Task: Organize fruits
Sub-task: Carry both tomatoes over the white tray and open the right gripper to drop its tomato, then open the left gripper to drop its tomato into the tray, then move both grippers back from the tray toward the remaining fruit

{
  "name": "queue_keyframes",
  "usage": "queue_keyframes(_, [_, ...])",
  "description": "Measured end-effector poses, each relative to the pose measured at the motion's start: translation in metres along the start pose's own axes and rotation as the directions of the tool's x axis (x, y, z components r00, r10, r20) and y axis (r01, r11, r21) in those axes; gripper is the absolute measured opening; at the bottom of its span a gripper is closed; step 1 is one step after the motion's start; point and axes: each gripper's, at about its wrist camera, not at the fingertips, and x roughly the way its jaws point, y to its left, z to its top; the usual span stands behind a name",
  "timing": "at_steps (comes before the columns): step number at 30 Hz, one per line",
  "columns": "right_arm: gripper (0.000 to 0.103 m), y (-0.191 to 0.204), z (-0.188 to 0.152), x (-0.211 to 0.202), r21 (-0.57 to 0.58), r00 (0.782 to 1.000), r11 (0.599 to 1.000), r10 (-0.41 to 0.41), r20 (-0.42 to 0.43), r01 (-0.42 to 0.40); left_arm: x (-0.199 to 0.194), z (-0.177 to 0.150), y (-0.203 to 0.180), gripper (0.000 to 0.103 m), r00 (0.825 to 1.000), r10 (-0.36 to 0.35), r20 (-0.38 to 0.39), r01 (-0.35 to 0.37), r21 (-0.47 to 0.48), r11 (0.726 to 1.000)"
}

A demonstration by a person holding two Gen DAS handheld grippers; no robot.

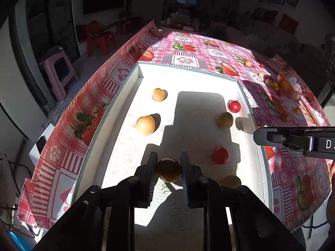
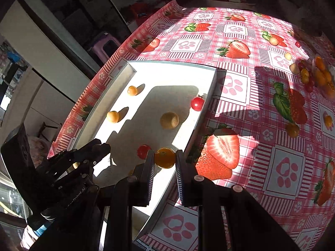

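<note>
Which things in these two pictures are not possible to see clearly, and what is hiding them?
- Left wrist view: a fruit behind the left gripper; its right finger hides the lower part.
- Left wrist view: handwriting on the white tray, in shadow, unreadable.
- Right wrist view: fruit pile near the right edge, small, overlapping, cannot be counted.
- Right wrist view: small fruit mostly hidden behind the left gripper.

Shallow white rectangular tray [image 2: 211, 83] holds small round yellow-orange fruits [image 1: 145, 125] and red cherry tomatoes [image 1: 234, 106]; more small loose fruits [image 2: 304, 76] lie right of tray.
</note>
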Motion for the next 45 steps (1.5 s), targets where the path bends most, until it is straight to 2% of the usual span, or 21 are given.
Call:
queue_keyframes(10, [0.022,0.004,0.020,0.052,0.022,0.994,0.999,-0.031,-0.109,0.033,0.009,-0.003,-0.001,0.023,0.999,0.040,-0.028,-0.039,0.035,0.999])
queue_keyframes(18, [0.023,0.012,0.027,0.063,0.009,0.992,0.999,-0.038,-0.120,0.040,0.011,-0.004,-0.005,0.024,0.998,0.061,-0.022,-0.060,0.058,0.997])
queue_keyframes(20, [0.030,0.009,0.028,0.061,0.031,0.993,0.999,-0.012,-0.118,0.015,0.010,-0.004,-0.003,0.024,0.998,0.055,-0.018,-0.054,0.054,0.997])
queue_keyframes(22, [0.048,0.006,0.028,0.054,0.043,0.995,0.999,0.018,-0.097,-0.014,0.009,-0.005,-0.003,0.024,0.998,0.056,-0.015,-0.055,0.056,0.997])
queue_keyframes(24, [0.059,0.005,0.029,0.043,0.046,0.997,0.998,0.036,-0.062,-0.033,0.008,-0.005,-0.004,0.024,0.998,0.062,-0.015,-0.061,0.062,0.996])
queue_keyframes(27, [0.067,0.003,0.029,0.024,0.037,0.999,0.998,0.044,-0.013,-0.043,0.008,-0.005,-0.005,0.024,0.998,0.066,-0.016,-0.065,0.066,0.996])
queue_keyframes(28, [0.070,0.001,0.028,0.018,0.036,0.999,0.999,0.041,0.000,-0.041,0.008,-0.005,-0.005,0.026,0.998,0.064,-0.017,-0.063,0.067,0.996])
queue_keyframes(29, [0.071,-0.002,0.028,0.012,0.036,0.999,0.999,0.037,0.014,-0.038,0.006,-0.006,-0.006,0.053,0.998,0.062,-0.012,-0.061,0.066,0.996])
queue_keyframes(30, [0.072,-0.005,0.026,0.005,0.039,0.999,0.999,0.034,0.026,-0.035,0.003,-0.007,-0.006,0.085,0.998,0.065,0.012,-0.066,0.059,0.996])
queue_keyframes(31, [0.072,-0.009,0.025,-0.001,0.043,0.999,0.998,0.033,0.036,-0.035,-0.002,-0.008,-0.006,0.089,0.996,0.069,0.052,-0.072,0.052,0.996])
queue_keyframes(32, [0.072,-0.014,0.023,-0.006,0.049,0.998,0.998,0.032,0.046,-0.035,-0.007,-0.009,-0.007,0.089,0.994,0.070,0.081,-0.074,0.054,0.996])
queue_keyframes(39, [0.073,-0.055,0.007,-0.035,0.103,0.995,0.995,-0.013,0.096,0.003,-0.017,0.000,-0.017,0.089,0.996,0.059,0.067,-0.063,0.052,0.997])
queue_keyframes(45, [0.073,-0.106,-0.016,-0.055,0.150,0.987,0.984,-0.117,0.110,0.100,-0.031,0.014,-0.061,0.089,0.996,0.008,0.088,-0.018,0.110,0.994])
